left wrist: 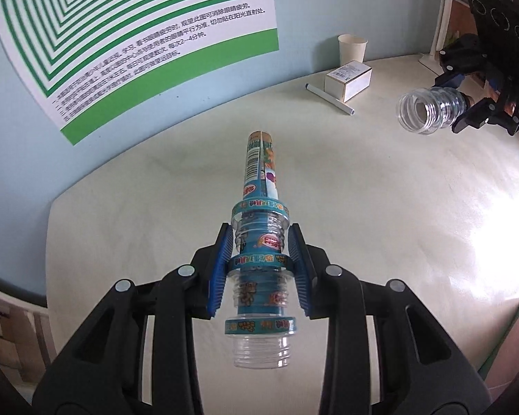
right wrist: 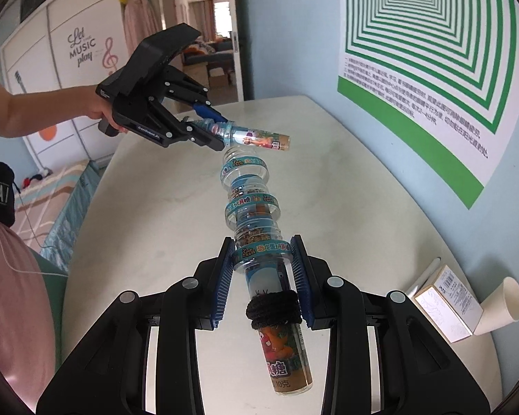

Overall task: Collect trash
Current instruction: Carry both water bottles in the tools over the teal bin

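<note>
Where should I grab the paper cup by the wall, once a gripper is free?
Both grippers hold tubes now. The paper cup stands upright, mouth up, beside the white box. Probably come in level from its open side away from the box and pinch the side wall mid-height.

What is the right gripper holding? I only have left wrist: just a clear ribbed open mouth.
Observer: The right gripper is shut on a clear ribbed plastic tube with blue label bands.
Operator: Anything on it?
Observer: A black fabric hair tie is wrapped round its smooth rear section, between the blue finger pads.
Operator: Rear end sealed?
Observer: It looks closed; an orange cartoon label covers that section.
</note>
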`<act>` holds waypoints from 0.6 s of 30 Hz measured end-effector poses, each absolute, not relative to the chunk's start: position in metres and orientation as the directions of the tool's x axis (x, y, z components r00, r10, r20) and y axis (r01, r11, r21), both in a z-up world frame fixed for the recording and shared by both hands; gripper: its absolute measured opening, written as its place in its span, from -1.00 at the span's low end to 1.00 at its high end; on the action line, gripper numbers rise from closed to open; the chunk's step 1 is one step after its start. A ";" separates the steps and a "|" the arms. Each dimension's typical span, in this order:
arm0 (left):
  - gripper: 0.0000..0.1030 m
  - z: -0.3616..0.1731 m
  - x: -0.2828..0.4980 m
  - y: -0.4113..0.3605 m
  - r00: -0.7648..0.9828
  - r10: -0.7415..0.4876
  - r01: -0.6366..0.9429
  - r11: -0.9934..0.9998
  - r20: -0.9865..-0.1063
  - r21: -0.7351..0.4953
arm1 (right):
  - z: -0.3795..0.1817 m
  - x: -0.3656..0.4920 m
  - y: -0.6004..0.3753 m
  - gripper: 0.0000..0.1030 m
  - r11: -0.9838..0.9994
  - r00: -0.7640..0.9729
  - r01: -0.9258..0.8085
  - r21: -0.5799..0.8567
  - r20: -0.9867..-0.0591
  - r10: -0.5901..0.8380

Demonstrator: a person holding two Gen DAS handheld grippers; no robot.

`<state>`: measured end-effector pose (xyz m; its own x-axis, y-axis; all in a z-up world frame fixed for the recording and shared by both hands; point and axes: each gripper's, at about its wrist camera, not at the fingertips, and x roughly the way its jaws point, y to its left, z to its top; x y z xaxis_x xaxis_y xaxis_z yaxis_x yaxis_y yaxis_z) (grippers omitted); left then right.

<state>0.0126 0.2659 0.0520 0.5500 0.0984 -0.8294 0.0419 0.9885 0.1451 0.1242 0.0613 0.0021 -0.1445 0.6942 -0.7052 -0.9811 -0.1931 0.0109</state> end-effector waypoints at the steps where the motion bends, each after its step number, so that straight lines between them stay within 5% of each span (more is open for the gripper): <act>1: -0.40 0.056 0.001 0.265 0.552 0.107 0.024 0.989 -0.827 0.144 | 0.005 0.118 0.061 -0.34 -0.210 -0.154 -0.978 0.006 -0.702 0.695; 18: -0.39 0.074 -0.224 0.226 0.444 0.381 -0.474 0.868 -0.811 0.148 | 0.023 -0.012 0.090 -0.34 -0.625 -0.467 -0.780 0.004 -0.669 0.578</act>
<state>-0.2240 0.2260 0.0744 0.4436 0.3808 -0.8113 -0.4738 0.8680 0.1484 -0.0122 0.0896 0.0226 -0.4671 0.5783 -0.6689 -0.7804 -0.6252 0.0044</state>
